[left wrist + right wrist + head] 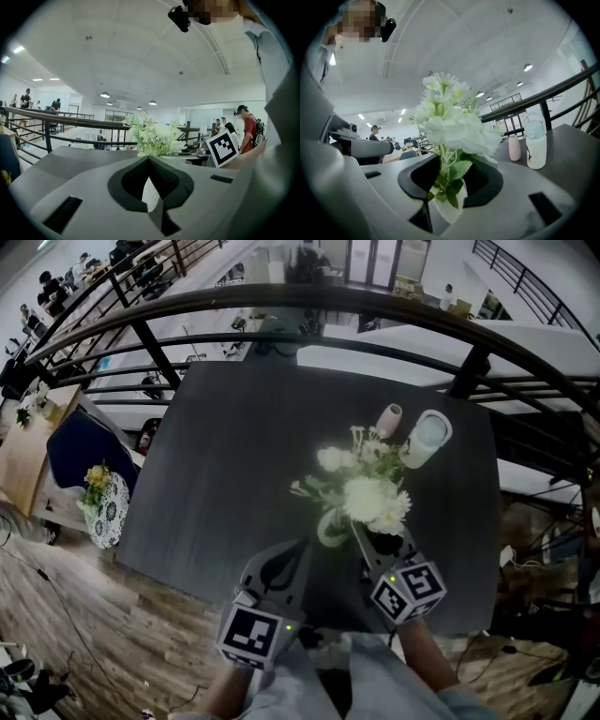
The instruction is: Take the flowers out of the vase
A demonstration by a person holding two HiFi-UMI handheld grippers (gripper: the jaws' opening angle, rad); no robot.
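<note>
Dark and matte, the surface [234,446] stands against a black railing [281,306] above an open hall. From the head view, the white flowers [370,493] rise from a white vase [330,529] directly ahead of both tools. The left tool [298,559] reaches the vase and the right tool [382,542] sits under the blooms. A pink bottle [388,420] and a white bottle [427,439] stand further beyond the right tool.

From the left gripper view, the left tool [150,161] is closed on the vase [150,194], which steadies it. The flowers [157,138] show just past its tips.

From the right gripper view, the right tool [450,168] is half closed, with the stems [444,171] and leaves between its jaws; firm pressing is not visible yet. The vase [450,211] is below the jaws.

The flowers look light and soft, probably artificial. The petals would crush easily, so the bundled stems just above the vase mouth are the better place to hold.
</note>
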